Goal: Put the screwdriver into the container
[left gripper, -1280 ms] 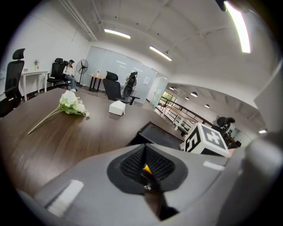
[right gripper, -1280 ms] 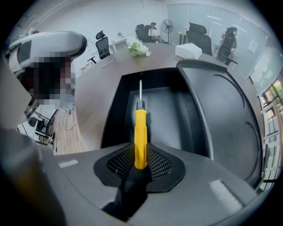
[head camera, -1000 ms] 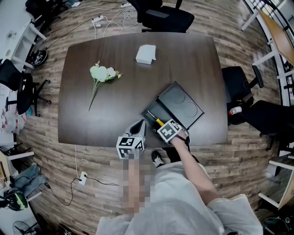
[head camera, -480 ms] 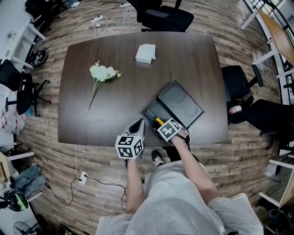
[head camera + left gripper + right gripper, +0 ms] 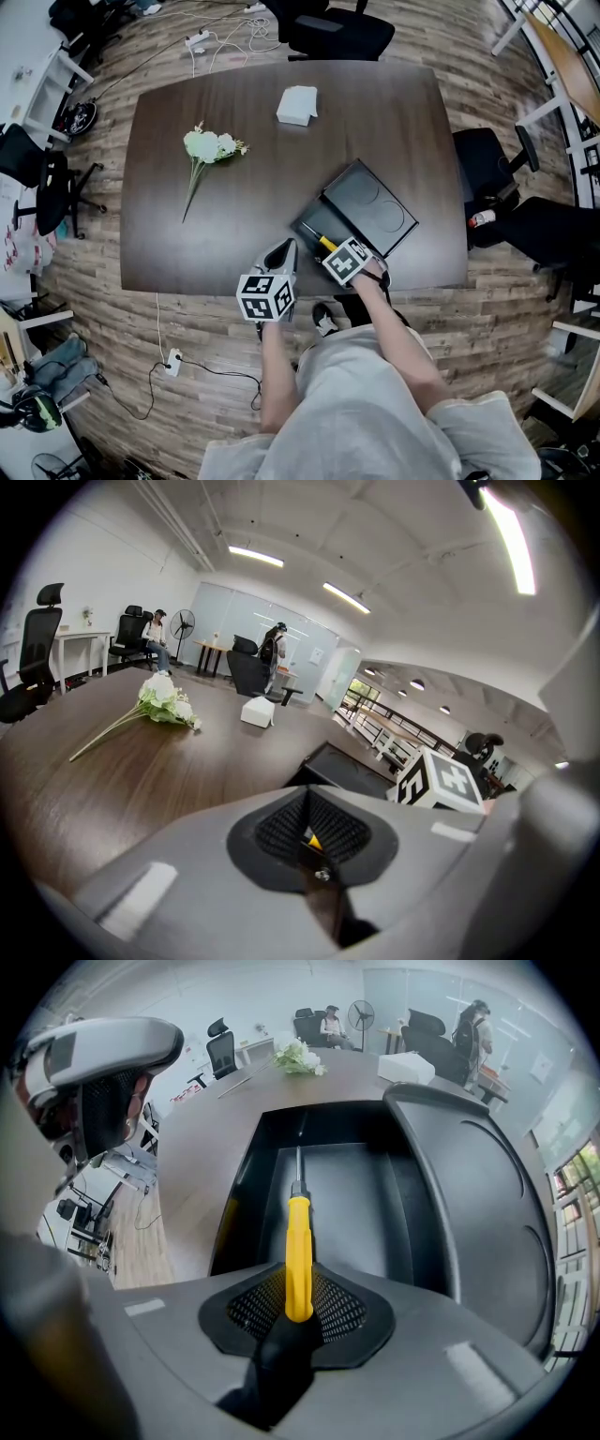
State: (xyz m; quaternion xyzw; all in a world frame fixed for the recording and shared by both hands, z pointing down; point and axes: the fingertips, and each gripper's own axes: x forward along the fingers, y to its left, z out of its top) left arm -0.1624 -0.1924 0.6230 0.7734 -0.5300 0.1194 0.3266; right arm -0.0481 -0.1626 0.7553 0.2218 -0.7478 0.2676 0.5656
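Observation:
The screwdriver (image 5: 297,1251) has a yellow handle and a thin metal shaft, and my right gripper (image 5: 298,1312) is shut on the handle. Its shaft points into the open black container (image 5: 356,1194) just ahead, over the tray's near end. In the head view the container (image 5: 309,225) lies near the table's front edge with its lid (image 5: 370,202) folded open to the right; the screwdriver (image 5: 323,244) reaches from my right gripper (image 5: 334,253) into it. Left of the container my left gripper (image 5: 281,255) is shut on nothing and rests at the table edge.
A bunch of white flowers (image 5: 211,150) lies on the left of the dark table (image 5: 234,225), and a white box (image 5: 298,109) sits at the far side. Office chairs (image 5: 487,169) stand around the table. People are far off in the room.

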